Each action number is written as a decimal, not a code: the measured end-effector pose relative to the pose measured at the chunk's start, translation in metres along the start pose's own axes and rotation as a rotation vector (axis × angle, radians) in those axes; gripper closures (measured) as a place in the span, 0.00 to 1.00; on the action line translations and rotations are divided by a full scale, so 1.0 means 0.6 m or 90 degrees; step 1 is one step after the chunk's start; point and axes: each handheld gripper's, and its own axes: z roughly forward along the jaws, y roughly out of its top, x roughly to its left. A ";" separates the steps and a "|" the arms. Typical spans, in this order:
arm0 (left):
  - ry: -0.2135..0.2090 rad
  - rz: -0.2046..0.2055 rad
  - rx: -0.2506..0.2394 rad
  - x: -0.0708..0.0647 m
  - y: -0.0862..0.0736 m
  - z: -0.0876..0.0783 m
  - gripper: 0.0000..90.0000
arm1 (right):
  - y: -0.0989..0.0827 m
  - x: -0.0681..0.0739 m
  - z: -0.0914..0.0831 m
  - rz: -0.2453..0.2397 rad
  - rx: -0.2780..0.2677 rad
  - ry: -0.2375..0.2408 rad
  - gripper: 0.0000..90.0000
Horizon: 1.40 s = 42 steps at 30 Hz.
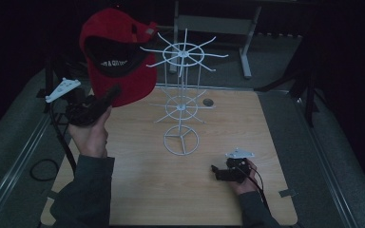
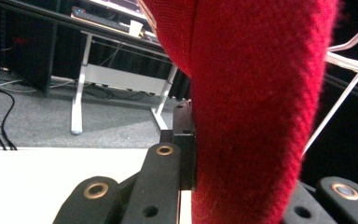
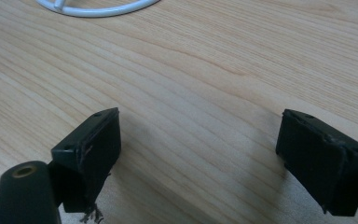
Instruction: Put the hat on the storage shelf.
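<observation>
A red cap (image 1: 119, 57) with a black lining hangs in the air at the upper left, beside the top ring of a white wire rack (image 1: 183, 95). My left gripper (image 1: 111, 92) is shut on the cap's edge from below. In the left gripper view the red cloth (image 2: 256, 93) is pinched against one black jaw and hides the other, and a white rack arm (image 2: 349, 60) pokes out on the right. My right gripper (image 1: 216, 171) rests low on the wooden table (image 1: 228, 123) at the front right. It is open with nothing between its fingers (image 3: 98, 140), and the rack's base ring (image 3: 98, 9) lies ahead.
A grey desk frame (image 1: 218, 23) stands behind the table. Dark tripod legs (image 1: 304, 80) stand at the right. A black cable (image 1: 43, 168) loops on the floor at the left. A small round grommet (image 1: 207, 101) sits in the tabletop near the rack.
</observation>
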 end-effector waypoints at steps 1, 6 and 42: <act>0.000 0.002 -0.001 0.000 -0.002 -0.002 0.94 | 0.000 0.000 0.000 0.000 0.000 0.000 0.15; 0.003 0.005 -0.002 -0.003 -0.012 -0.009 0.94 | 0.000 0.000 0.000 0.000 0.000 0.001 0.15; 0.048 0.039 0.000 0.031 -0.190 -0.008 0.93 | 0.000 0.000 0.000 -0.001 -0.002 -0.001 0.15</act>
